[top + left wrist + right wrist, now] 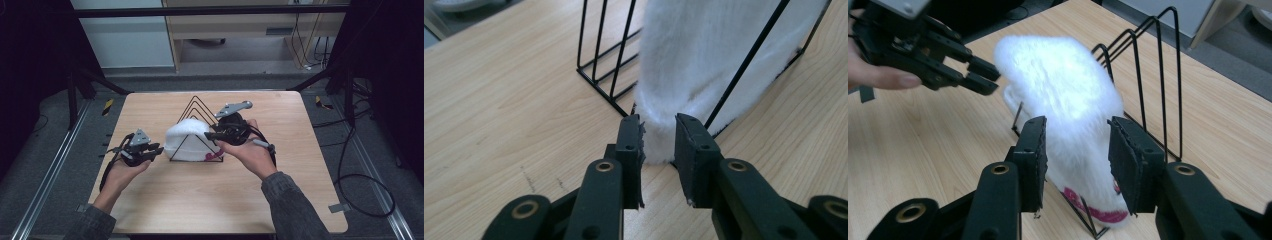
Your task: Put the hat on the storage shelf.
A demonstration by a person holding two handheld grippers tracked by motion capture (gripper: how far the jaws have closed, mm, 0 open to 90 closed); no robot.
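The white fluffy hat (186, 137) sits tucked into the black wire rack (199, 111) mid-table (150, 200), so the placing looks done. The left gripper (658, 135) and the right gripper (1075, 145) flank it, fingers parted, gripping nothing. Only pulling clear remains.
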